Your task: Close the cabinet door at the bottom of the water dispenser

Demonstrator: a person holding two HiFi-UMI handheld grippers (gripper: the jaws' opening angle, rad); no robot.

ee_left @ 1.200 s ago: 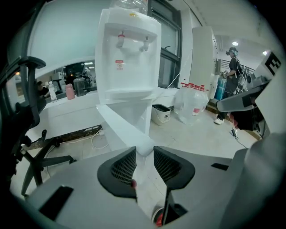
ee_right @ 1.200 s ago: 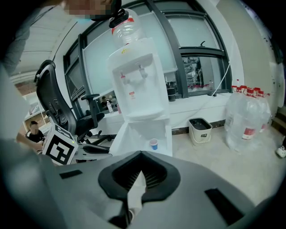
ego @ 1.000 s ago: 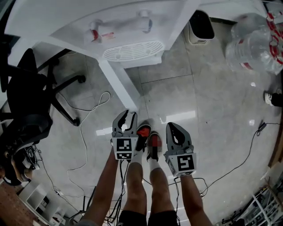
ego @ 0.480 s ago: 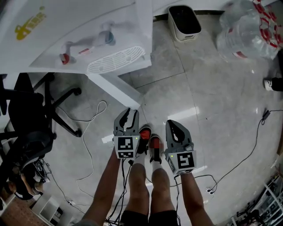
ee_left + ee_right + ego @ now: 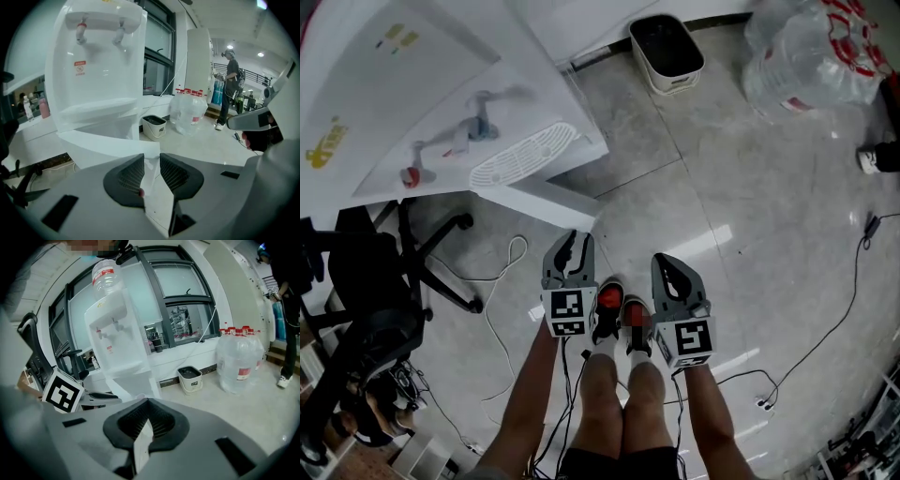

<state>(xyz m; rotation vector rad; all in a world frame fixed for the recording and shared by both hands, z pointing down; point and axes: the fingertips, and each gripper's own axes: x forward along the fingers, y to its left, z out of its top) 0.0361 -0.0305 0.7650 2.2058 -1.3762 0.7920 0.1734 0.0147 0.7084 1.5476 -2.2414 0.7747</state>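
Now the dispenser (image 5: 441, 112) sits further toward the head view's upper left than a second ago. Its door (image 5: 546, 200) hangs open (a white slab jutting out low down), near the left gripper (image 5: 569, 242) but untouched. That gripper's jaws have just been closing, yet stand partly apart with nothing gripped. The right gripper (image 5: 667, 267) has its jaws together, empty. The person is probably lining up beside the door to push it shut.

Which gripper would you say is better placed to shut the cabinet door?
Left: the open cabinet door lies straight ahead of the left gripper, whose empty jaws have just been closing; the right gripper is farther aside.
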